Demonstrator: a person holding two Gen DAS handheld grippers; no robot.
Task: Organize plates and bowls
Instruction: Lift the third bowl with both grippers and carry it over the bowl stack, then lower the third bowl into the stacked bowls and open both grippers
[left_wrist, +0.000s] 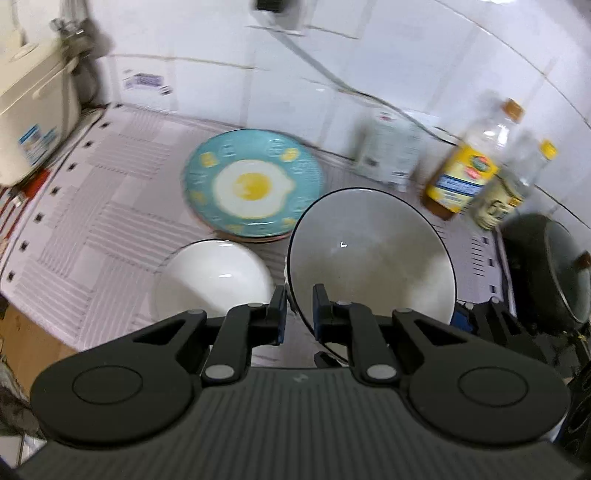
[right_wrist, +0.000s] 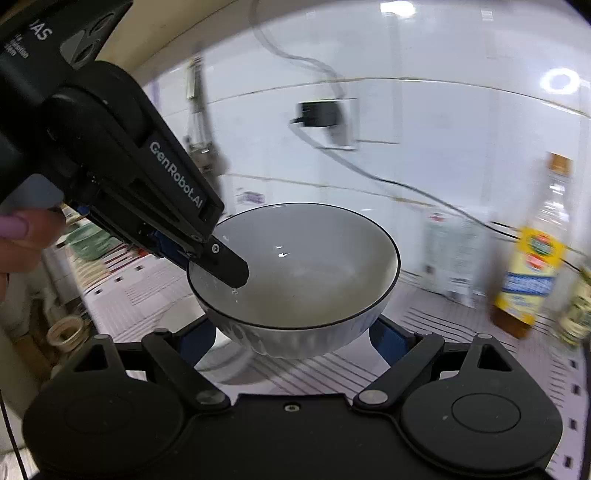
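The left hand-held gripper (left_wrist: 299, 310) is clamped on the near-left rim of a dark-rimmed grey bowl (left_wrist: 369, 254), one finger inside the wall and one outside, and the bowl tilts toward the camera, apparently lifted off the bench (left_wrist: 92, 192). The right wrist view shows the same bowl (right_wrist: 306, 269) from its other side, with the left hand-held gripper (right_wrist: 229, 269) biting its left rim and a finger with a pink nail on the handle at the far left edge. The right hand-held gripper (right_wrist: 291, 339) is spread wide, a blue-padded finger on either side of the bowl's lower body; whether the pads touch the bowl cannot be told. Just left of the grey bowl, a smaller white bowl (left_wrist: 214, 284) sits on the striped mat. Beyond both bowls lies a teal plate with a fried-egg design (left_wrist: 255, 184), on top of another plate whose edge shows beneath. To the right stand two oil bottles (left_wrist: 469, 166) near the tiled wall, and a dark frying pan (left_wrist: 546, 269) lies at the right edge.
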